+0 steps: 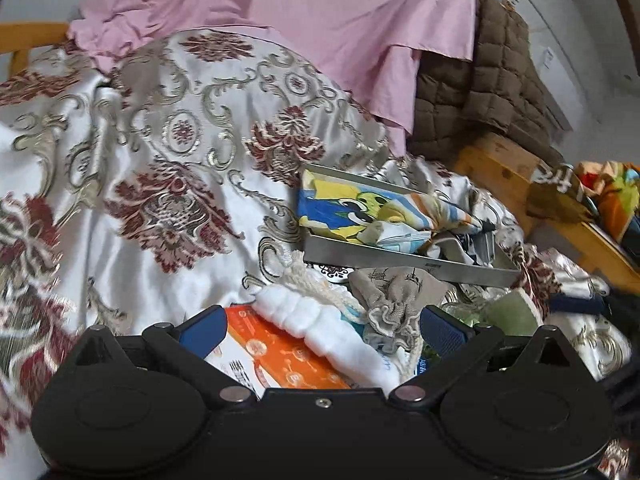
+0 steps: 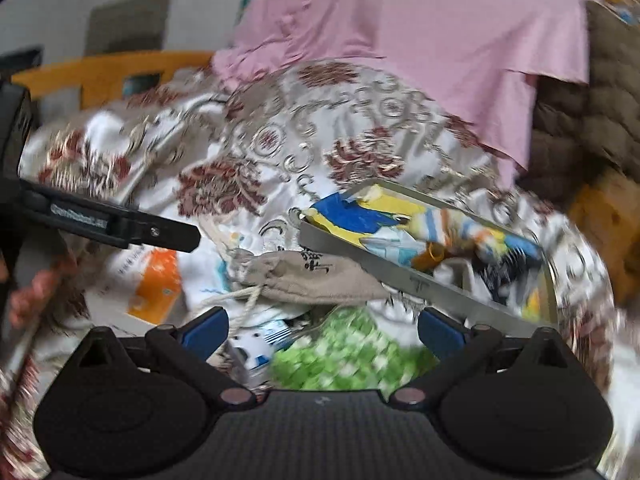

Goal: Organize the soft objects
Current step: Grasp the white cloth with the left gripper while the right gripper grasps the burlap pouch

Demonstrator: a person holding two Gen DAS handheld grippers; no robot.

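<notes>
nearest the left-wrist lens, the left claw (image 1: 320, 324) is seen with its blue-padded fingers spread wide and nothing held between them; it hangs just over a white ribbed knitted cloth (image 1: 320, 324) lying across an orange-and-white printed packet (image 1: 280, 354). just beyond, a beige drawstring pouch (image 1: 394, 292) is heaped against the near wall of a shallow grey metal tray (image 1: 400, 254), in which a folded cartoon-print cloth in blue and yellow (image 1: 360, 210) is already lodged. everything rests on a bed draped in a cream satin cover with maroon flowers (image 1: 152, 152).

in the right-wrist view the right claw (image 2: 322, 330) is likewise spread apart and empty, poised over a green-and-white checked cloth (image 2: 340, 354); this view is smeared by motion, so the cloth's edges can only be guessed at. the pouch (image 2: 316, 280) and the tray (image 2: 420, 280) are seen just ahead.

the loose soft items are judged still to be gathered into the tray. trouble could come from the tangle: the pouch's cord (image 2: 244, 300) may be snagged so that neighbouring pieces are dragged along, the slippery satin may be pinched with a cloth, or the tray, perched on soft bedding, may be tipped if pressed at its rim.
</notes>
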